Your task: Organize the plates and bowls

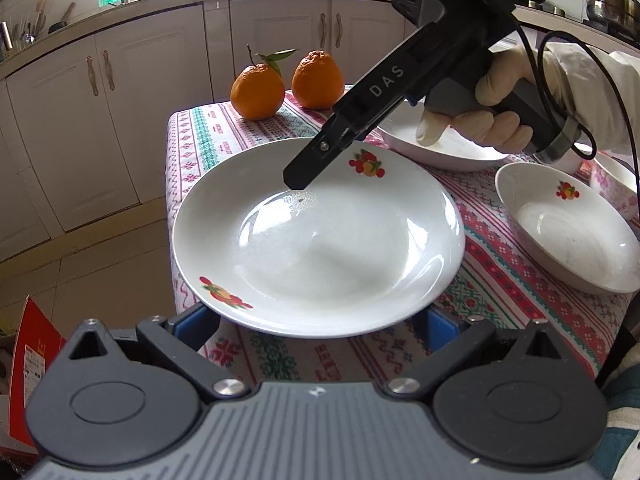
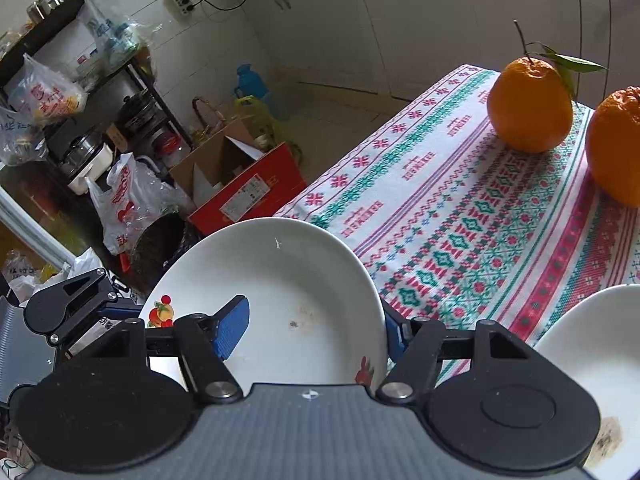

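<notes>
A patterned tablecloth [image 1: 224, 132] covers a small table in a kitchen with pale cabinets; the landmark here is the big fruit-printed plate [image 1: 320, 240] at the table's near-left corner.

At the plate's near rim, the left gripper [image 1: 318, 322] stands spread wide, one blue pad at each side of the rim and partly hidden beneath it, gripping nothing. At the plate's far rim, the right gripper [image 2: 314, 326] straddles the edge: one pad sits inside the plate, the other finger outside, with a clear gap still between pad and china, so it is not clamped either.

To do this step well, I judge the right jaws should close squarely across the rim, seated deep before any lift, since glazed china is slippery and the plate overhangs the table edge. The left gripper could steady the near rim from below.

Counted: one large plate; beyond it to the left, two oranges [image 1: 258, 92]; beyond it to the right, one shallow white dish [image 1: 444, 152]; right of it, one fruit-printed bowl [image 1: 568, 240] and one pink-flowered bowl [image 1: 612, 184].
</notes>
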The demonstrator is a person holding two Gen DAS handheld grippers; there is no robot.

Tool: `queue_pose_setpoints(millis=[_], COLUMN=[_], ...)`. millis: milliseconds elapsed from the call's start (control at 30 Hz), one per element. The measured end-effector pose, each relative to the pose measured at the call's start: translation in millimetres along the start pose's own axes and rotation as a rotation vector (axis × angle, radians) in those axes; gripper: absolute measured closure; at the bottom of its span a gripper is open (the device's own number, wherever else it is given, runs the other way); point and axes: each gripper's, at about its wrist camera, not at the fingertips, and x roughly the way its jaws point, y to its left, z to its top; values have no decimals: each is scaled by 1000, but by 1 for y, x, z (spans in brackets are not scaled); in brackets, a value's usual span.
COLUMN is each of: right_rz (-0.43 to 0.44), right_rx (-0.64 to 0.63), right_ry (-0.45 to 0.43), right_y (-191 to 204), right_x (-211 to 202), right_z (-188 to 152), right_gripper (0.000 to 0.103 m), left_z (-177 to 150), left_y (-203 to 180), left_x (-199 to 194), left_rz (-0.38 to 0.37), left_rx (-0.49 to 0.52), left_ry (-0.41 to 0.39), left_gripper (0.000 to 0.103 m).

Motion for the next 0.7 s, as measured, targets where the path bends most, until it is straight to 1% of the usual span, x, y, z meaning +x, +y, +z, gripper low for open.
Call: queue_pose_setpoints(millis=[300,700], right_rz=[-24,-46], right_rx=[30,27], right_ry=[-8,-21], right_y=[-14,-17], right_x=[6,6], right_z=[4,7], right_gripper=[30,30], left_z=[3,9], left_y=[4,9], left_x=[5,7], left_rz=[-14,-18], left_rx=[13,29], left_ry=[4,12], left_gripper=[1,1])
